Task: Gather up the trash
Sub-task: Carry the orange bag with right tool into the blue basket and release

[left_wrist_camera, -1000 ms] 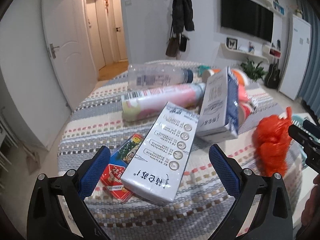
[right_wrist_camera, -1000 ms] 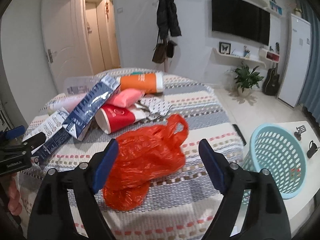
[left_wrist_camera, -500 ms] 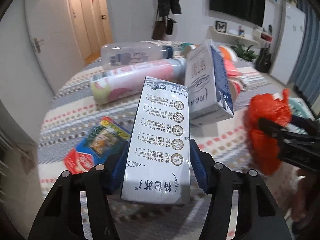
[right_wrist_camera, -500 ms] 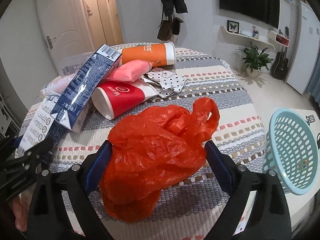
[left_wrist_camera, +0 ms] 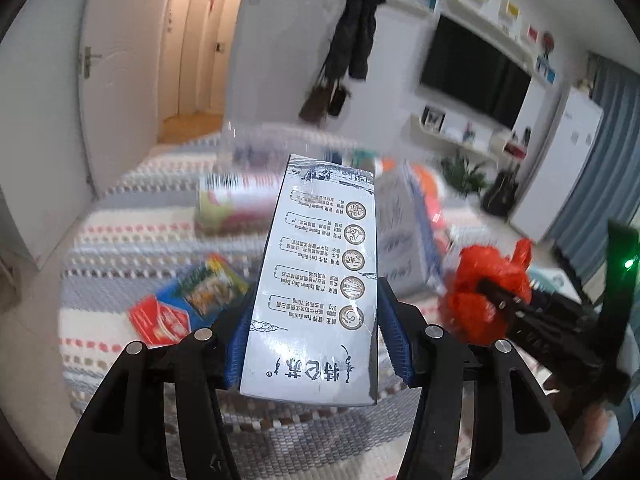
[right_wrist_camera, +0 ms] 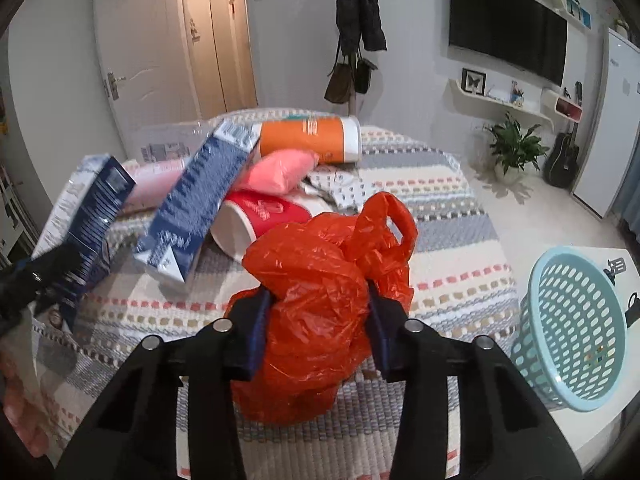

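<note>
My left gripper (left_wrist_camera: 316, 304) is shut on a white milk carton (left_wrist_camera: 320, 264), which is raised off the striped tablecloth (left_wrist_camera: 120, 240) and points away from me. The carton (right_wrist_camera: 80, 208) also shows at the left edge of the right wrist view. My right gripper (right_wrist_camera: 318, 296) has its jaws closing on a crumpled orange plastic bag (right_wrist_camera: 320, 264), and the blue pads press into its sides. The bag (left_wrist_camera: 476, 296) still rests on the cloth near the table's front.
Loose trash lies on the table: a blue carton (right_wrist_camera: 192, 208), a red cup (right_wrist_camera: 264, 216), an orange cup (right_wrist_camera: 308, 140), a pink pouch (right_wrist_camera: 276, 170), a clear bottle (right_wrist_camera: 168, 140) and a red-blue packet (left_wrist_camera: 184, 300). A light blue basket (right_wrist_camera: 572, 328) stands at the right.
The left gripper closed on the white carton and lifted it off the cloth. The right gripper moved over the orange bag and squeezed in on it.
</note>
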`<state>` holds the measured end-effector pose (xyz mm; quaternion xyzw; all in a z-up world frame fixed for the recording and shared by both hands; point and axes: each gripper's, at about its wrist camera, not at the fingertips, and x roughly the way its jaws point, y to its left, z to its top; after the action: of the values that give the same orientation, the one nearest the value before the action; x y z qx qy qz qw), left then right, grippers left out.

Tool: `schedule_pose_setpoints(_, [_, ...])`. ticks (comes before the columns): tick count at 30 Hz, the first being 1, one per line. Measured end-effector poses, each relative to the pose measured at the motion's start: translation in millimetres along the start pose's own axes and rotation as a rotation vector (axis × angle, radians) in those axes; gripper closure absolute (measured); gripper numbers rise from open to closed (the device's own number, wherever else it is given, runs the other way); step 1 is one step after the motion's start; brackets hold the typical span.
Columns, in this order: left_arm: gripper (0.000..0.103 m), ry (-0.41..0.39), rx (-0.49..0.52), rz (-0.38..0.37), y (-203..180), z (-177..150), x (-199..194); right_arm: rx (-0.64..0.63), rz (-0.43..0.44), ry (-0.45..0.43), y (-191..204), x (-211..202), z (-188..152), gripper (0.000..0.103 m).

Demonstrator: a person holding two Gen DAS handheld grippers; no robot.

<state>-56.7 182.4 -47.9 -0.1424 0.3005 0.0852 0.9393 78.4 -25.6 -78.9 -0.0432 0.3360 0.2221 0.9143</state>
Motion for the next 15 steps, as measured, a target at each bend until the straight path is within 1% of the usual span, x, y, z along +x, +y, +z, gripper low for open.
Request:
schedule_pose_setpoints(4, [0.049, -0.057, -0.001, -0.036, -8.8, 12.4, -16.9, 0.015, -0.002, -0.063, -7.8, -17.8, 11.9, 0.066])
schedule_pose_setpoints(7, [0.049, -0.088, 0.025, -0.067, -29.5, 23.7, -23.4, 0.034, -0.019, -0.118, -21.8, -35.8, 22.3, 0.066])
schedule_pose_setpoints(10, [0.049, -0.108, 0.066, -0.117, -61.5, 39.7, -23.0, 0.070, -0.045, -0.169, -45.5, -55.0, 32.4, 0.066])
schedule_pose_setpoints(13, [0.049, -0.117, 0.099, -0.167, -92.6, 49.9, -20.6, 0.109, -0.093, -0.213, -73.3, -72.0, 37.9, 0.066])
schedule_pose_setpoints(15, [0.049, -0.119, 0.139, -0.207, -124.0, 56.1, -16.1, 0.142, -0.122, -0.231, -97.0, -81.3, 41.5, 0.066])
